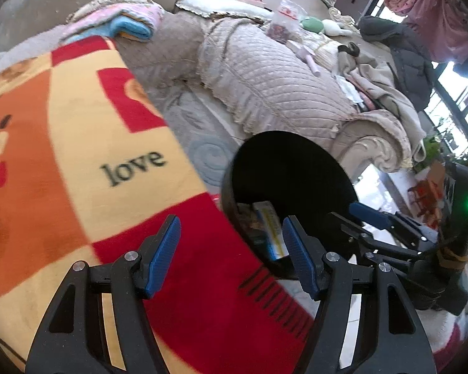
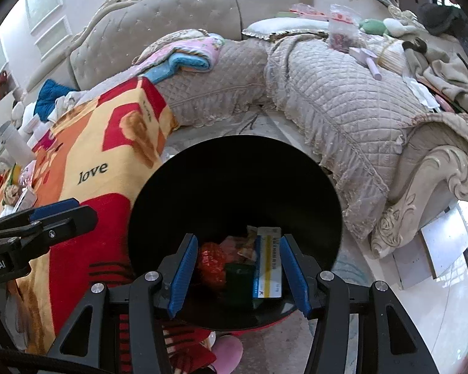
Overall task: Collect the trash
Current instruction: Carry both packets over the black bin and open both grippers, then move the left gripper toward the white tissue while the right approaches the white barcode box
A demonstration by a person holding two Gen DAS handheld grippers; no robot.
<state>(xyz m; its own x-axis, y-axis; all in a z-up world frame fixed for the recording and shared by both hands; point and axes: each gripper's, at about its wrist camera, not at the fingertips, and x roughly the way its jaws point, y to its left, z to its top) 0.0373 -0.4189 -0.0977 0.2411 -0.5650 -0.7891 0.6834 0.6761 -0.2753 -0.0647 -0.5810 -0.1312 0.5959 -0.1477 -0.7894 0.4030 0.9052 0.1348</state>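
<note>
A black round trash bin (image 2: pixel 234 180) stands on the floor by the blanket-covered table; it also shows in the left wrist view (image 1: pixel 290 168). Inside lie a white box with a yellow stripe (image 2: pixel 269 265), a red crumpled wrapper (image 2: pixel 212 261) and a dark green item (image 2: pixel 238 275). My right gripper (image 2: pixel 238 275) is open and empty, right above the bin's mouth. My left gripper (image 1: pixel 231 255) is open and empty over the blanket's edge, left of the bin. The right gripper's fingers (image 1: pixel 371 215) show at the bin's right rim.
An orange, yellow and red "love" blanket (image 1: pixel 87 143) covers the table at left. A quilted beige sofa (image 2: pixel 343 99) with clothes, a plastic bag (image 2: pixel 340 28) and a lilac tube (image 2: pixel 374 68) runs behind. A pink slipper (image 2: pixel 227 352) lies by the bin.
</note>
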